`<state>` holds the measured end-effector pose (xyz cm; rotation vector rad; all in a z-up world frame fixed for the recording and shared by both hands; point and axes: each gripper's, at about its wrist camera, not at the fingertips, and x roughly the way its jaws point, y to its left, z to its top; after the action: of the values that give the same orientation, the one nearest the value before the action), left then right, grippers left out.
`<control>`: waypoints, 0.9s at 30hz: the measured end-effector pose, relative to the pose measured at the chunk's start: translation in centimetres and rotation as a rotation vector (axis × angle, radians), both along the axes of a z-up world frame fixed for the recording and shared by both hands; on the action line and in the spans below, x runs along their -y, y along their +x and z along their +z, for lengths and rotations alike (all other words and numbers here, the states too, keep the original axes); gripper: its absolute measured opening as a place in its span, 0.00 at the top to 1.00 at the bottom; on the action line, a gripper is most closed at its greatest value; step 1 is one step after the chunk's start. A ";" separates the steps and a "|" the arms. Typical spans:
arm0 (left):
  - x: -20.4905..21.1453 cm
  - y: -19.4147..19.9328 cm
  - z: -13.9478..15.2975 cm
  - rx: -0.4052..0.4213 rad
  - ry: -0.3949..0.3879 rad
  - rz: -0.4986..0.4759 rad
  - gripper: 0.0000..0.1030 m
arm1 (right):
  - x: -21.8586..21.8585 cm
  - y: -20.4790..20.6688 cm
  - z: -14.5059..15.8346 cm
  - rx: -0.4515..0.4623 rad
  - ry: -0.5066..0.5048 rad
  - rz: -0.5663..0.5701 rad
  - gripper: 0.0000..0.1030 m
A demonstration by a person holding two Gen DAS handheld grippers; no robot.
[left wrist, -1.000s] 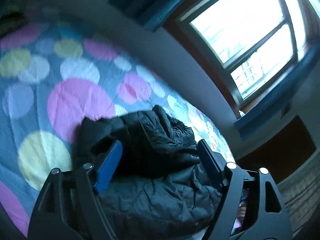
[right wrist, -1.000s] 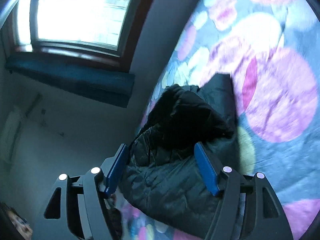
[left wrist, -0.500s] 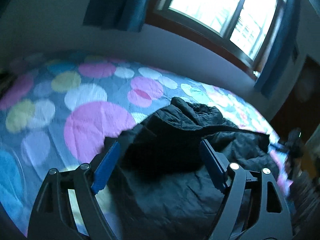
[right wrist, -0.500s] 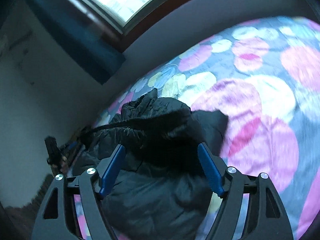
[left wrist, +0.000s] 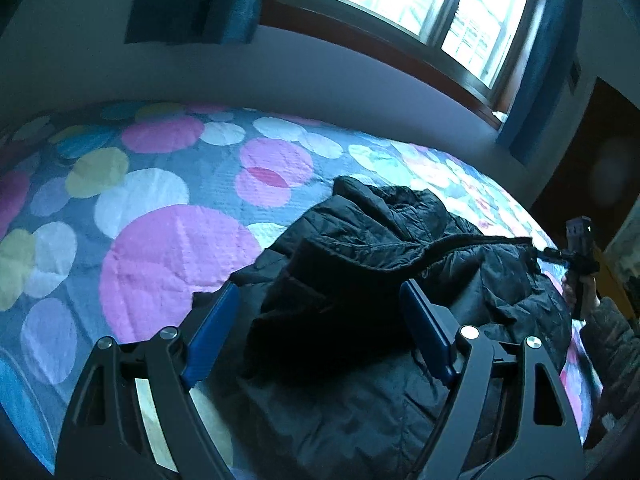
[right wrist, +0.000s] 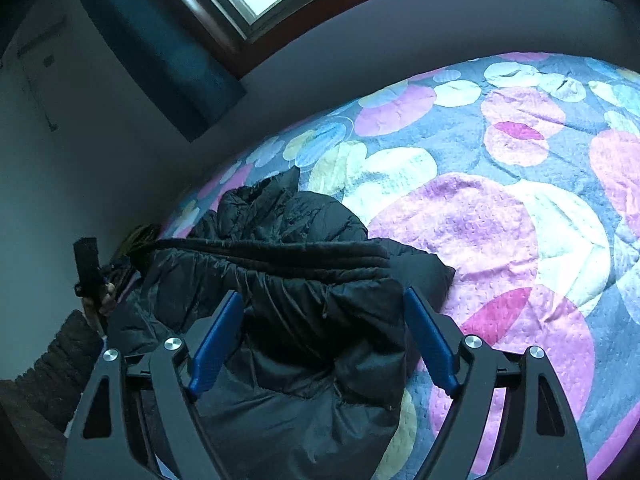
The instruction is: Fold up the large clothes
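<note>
A black puffer jacket [left wrist: 380,280] lies crumpled on a bed [left wrist: 160,208] with a polka-dot quilt, beneath a window [left wrist: 420,0]. The left hand-held gripper [left wrist: 320,328] hovers over the jacket's near side with its jaws wide and gripping nothing; the right hand-held gripper [right wrist: 324,332], jaws opening, also presses on no fabric.

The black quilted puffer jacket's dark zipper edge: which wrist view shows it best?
Left wrist view: the zipper edge curves in full across the black quilted puffer jacket. Right wrist view shows it only as a flatter dark band.
</note>
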<state>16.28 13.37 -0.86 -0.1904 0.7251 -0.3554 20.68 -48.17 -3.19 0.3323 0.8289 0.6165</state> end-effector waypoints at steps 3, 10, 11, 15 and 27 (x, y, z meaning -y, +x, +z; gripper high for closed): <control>0.6 0.7 -0.1 -0.011 0.026 -0.017 0.21 | 0.0 0.2 -0.2 -0.015 0.001 0.001 0.22; 1.5 2.3 -0.6 -0.077 0.046 -0.023 0.34 | 0.1 0.6 -0.3 -0.011 0.007 0.001 0.21; 1.9 2.5 -0.7 -0.084 0.062 -0.029 0.38 | 0.1 0.7 -0.3 -0.015 0.007 0.000 0.21; 2.7 2.7 -0.8 -0.097 0.077 -0.036 0.53 | -0.2 1.1 -0.8 -0.031 -0.017 0.009 0.21; 5.3 0.8 0.7 -0.042 0.200 -0.013 0.82 | -2.4 -0.7 1.3 0.059 -0.180 -0.036 0.87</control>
<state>17.05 8.04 -0.15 -0.0039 0.7988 -0.2902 19.95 -45.75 -1.92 0.1644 0.8135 0.5115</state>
